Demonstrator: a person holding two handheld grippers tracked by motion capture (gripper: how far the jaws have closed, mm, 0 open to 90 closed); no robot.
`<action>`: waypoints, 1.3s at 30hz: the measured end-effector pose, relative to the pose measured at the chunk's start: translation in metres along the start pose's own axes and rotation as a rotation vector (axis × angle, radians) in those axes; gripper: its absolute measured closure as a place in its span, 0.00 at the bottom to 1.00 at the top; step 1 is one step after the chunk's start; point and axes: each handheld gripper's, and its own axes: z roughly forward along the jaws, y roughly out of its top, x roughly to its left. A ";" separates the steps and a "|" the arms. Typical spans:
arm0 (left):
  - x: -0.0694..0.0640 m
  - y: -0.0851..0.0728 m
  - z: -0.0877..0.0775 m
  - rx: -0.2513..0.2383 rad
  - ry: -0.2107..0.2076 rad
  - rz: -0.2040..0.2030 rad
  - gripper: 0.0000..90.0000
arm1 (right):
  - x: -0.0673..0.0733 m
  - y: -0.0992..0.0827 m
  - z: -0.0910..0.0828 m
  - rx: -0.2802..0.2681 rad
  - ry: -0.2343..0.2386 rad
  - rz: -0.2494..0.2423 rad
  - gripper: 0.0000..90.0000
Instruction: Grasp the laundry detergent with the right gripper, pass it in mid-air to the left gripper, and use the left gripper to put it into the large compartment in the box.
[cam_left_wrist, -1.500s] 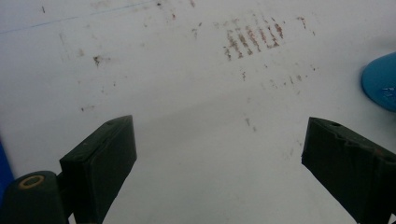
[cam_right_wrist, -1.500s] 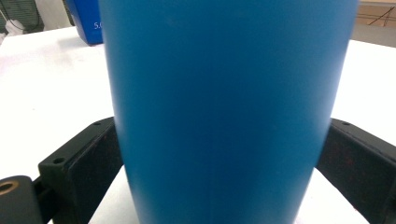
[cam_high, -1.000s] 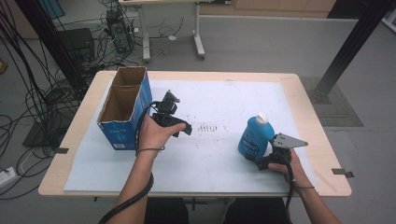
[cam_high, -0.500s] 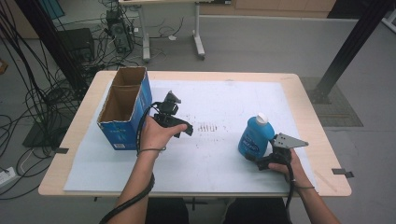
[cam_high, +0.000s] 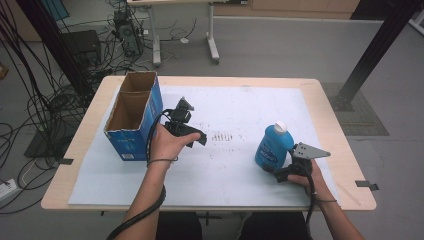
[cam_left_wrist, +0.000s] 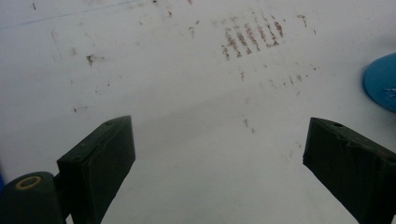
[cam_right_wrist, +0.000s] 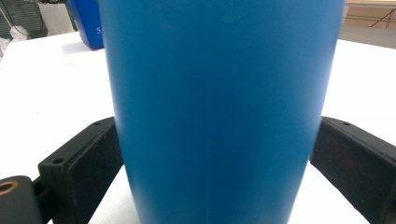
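Reaching in from the bottom edge of the high view, two forearms hold a claw each over the white-covered surface (cam_high: 240, 170). At lower right, the right claw (cam_high: 280, 170) is closed on the base of a blue bottle (cam_high: 272, 147) with a white cap, which stands upright on the surface; the grey three-cornered plate (cam_high: 310, 151) sits just right of the bottle. The right gripper view brings this close: the bottle's blue wall (cam_right_wrist: 219, 107) fills the middle of the frame, a black jaw pressed to either side, and a blue box corner (cam_right_wrist: 88, 23) shows at upper left.

Left of centre, the left claw (cam_high: 197, 137) hangs above the surface, tilted down. Its own view shows the jaws spread wide with nothing between them, bare scuffed white surface (cam_left_wrist: 201, 140) below, a patch of brownish smudge marks (cam_left_wrist: 252, 37) at upper centre, and the bottle's edge (cam_left_wrist: 380, 86) at the right border.

Just beyond the left hand, an open blue cardboard box (cam_high: 132, 117) stands at the upper left of the surface. Farther off lie cables (cam_high: 45, 100) and desk legs (cam_high: 212, 45) on the floor.
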 end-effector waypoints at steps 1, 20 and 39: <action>0.000 0.000 0.000 0.003 0.001 0.002 0.11 | 0.000 0.000 0.000 0.000 -0.001 0.000 0.04; 0.002 -0.003 0.000 0.016 0.006 0.000 0.11 | 0.000 0.000 0.000 -0.001 0.003 0.006 0.04; 0.003 -0.003 -0.001 0.039 0.019 0.005 0.11 | 0.000 0.000 -0.001 -0.008 0.005 0.004 0.03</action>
